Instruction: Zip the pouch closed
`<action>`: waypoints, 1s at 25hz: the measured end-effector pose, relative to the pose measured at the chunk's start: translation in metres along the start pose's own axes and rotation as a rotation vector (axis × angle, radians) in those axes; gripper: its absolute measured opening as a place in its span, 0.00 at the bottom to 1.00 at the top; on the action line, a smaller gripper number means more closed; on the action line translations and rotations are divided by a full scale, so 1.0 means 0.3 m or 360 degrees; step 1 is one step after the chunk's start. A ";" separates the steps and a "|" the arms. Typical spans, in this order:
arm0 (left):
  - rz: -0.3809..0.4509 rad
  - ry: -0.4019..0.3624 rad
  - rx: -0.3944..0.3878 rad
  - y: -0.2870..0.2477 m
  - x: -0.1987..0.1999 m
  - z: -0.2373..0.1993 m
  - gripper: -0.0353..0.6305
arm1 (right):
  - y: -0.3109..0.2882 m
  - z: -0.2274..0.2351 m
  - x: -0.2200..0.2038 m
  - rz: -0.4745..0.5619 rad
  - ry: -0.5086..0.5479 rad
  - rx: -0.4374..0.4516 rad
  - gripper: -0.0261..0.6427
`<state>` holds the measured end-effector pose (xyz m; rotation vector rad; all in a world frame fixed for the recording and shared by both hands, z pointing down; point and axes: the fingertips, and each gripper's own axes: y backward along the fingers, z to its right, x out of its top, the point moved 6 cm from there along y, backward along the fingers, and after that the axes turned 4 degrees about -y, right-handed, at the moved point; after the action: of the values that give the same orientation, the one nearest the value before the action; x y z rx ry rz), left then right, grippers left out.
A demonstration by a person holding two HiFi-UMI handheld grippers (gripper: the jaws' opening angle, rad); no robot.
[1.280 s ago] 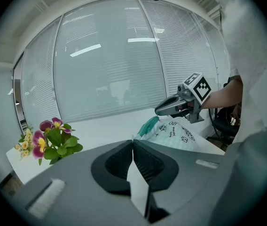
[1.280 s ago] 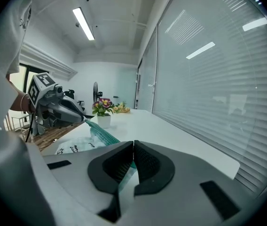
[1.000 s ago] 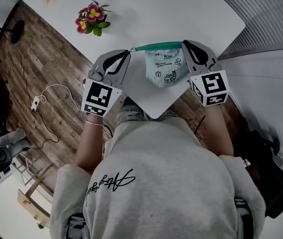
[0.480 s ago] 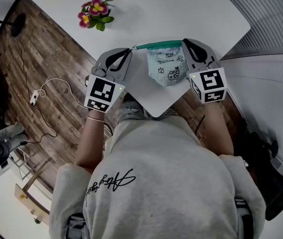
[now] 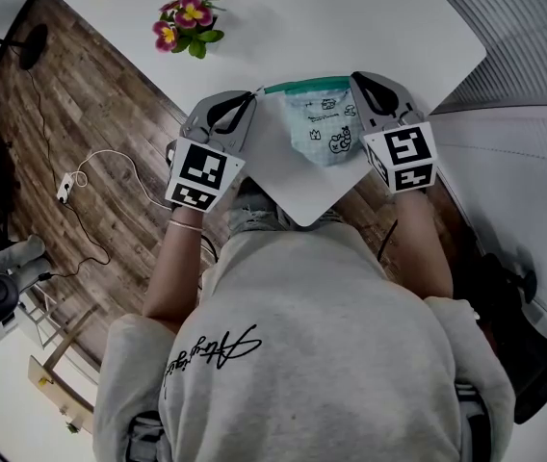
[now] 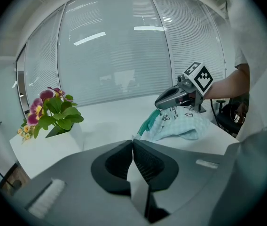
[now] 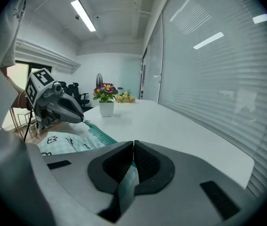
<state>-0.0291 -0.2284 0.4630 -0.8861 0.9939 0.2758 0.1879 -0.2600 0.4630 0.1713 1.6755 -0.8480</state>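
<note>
While both of my grippers are clamped on the pouch, it hangs stretched between them over the near corner of the white table. My left gripper has its jaws pressed together on a pale tab at the left end of the pouch, and a strip of that pale material runs down between the pads. My right gripper is closed just as tight on the right end, with teal fabric pinched between its pads.

The teal zipper edge forms a taut line from one gripper tip to the other, on the far side of the pouch. Below that line the pale blue body, printed with small dark drawings, sags toward me, and its lower part seems to rest on the tabletop. I cannot tell from these views whether the zipper is open or closed.

A pot of pink and yellow flowers stands on the table, far and to the left, well apart from the pouch. White blinds cover the wall on the far right. Left of the table, a white cable lies on the wooden floor.
</note>
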 end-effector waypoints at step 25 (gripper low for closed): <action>-0.0128 -0.0071 -0.0031 -0.049 -0.055 -0.020 0.07 | -0.109 0.009 0.010 -0.0179 0.0046 -0.0022 0.06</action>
<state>-0.0331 -0.2392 0.4827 -0.9320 0.9132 0.2364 0.1716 -0.2863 0.4744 0.0810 1.7305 -0.9212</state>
